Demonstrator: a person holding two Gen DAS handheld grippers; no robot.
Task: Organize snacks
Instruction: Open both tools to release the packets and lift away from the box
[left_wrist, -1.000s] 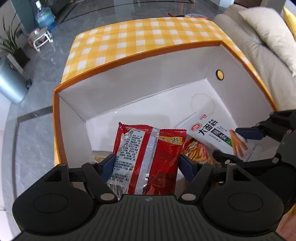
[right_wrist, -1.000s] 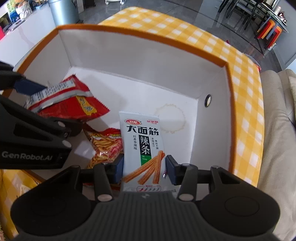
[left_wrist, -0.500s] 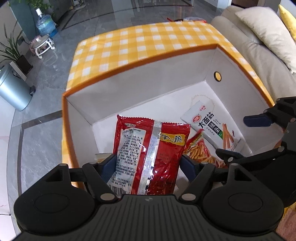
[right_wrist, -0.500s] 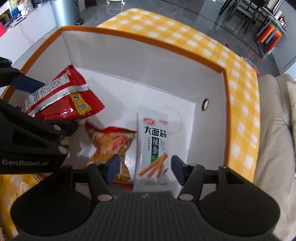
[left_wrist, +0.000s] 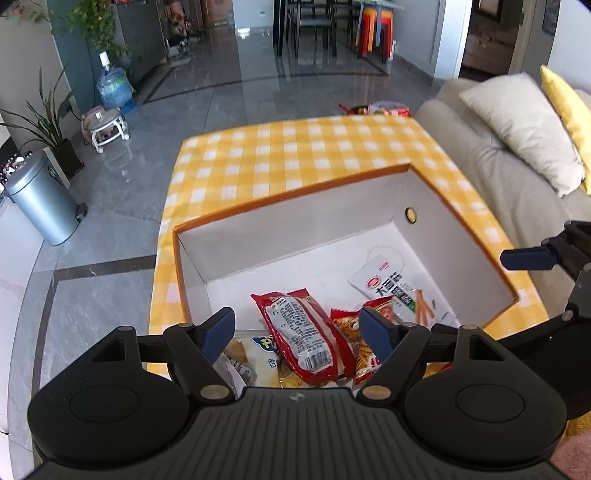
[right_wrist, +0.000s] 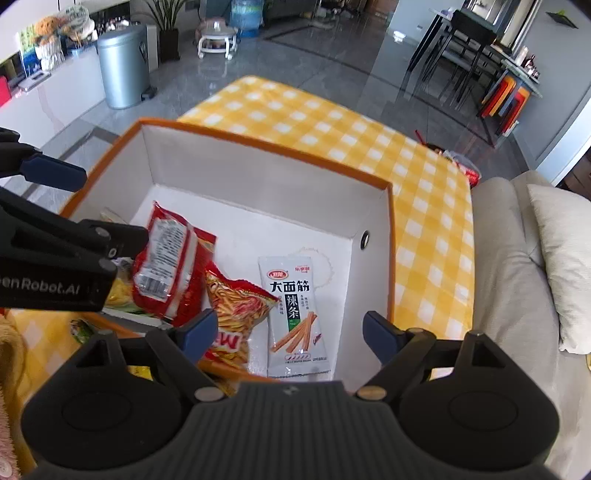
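A white box with an orange rim (left_wrist: 288, 195) (right_wrist: 258, 147) stands on the checked table. Inside lie a red packet (left_wrist: 303, 339) (right_wrist: 166, 258), an orange-red chip bag (left_wrist: 354, 343) (right_wrist: 236, 310) and a white spicy-strip packet (left_wrist: 395, 291) (right_wrist: 295, 306). My left gripper (left_wrist: 297, 325) hangs open above the red packet, pads well clear of it. My right gripper (right_wrist: 288, 328) is above the white packet, its jaws opening with nothing pressed between them. Each gripper shows at the edge of the other's view.
A yellow-and-white packet (left_wrist: 258, 354) lies half under the red one at the box's near side. A beige sofa with cushions (left_wrist: 517, 122) runs along the right. On the grey floor to the left stand a metal bin (left_wrist: 40, 199) and a small stool (left_wrist: 107, 125).
Both grippers have risen and drawn back from the box. The left let go of the red packet and the right let go of the white packet; both now lie on the box floor.
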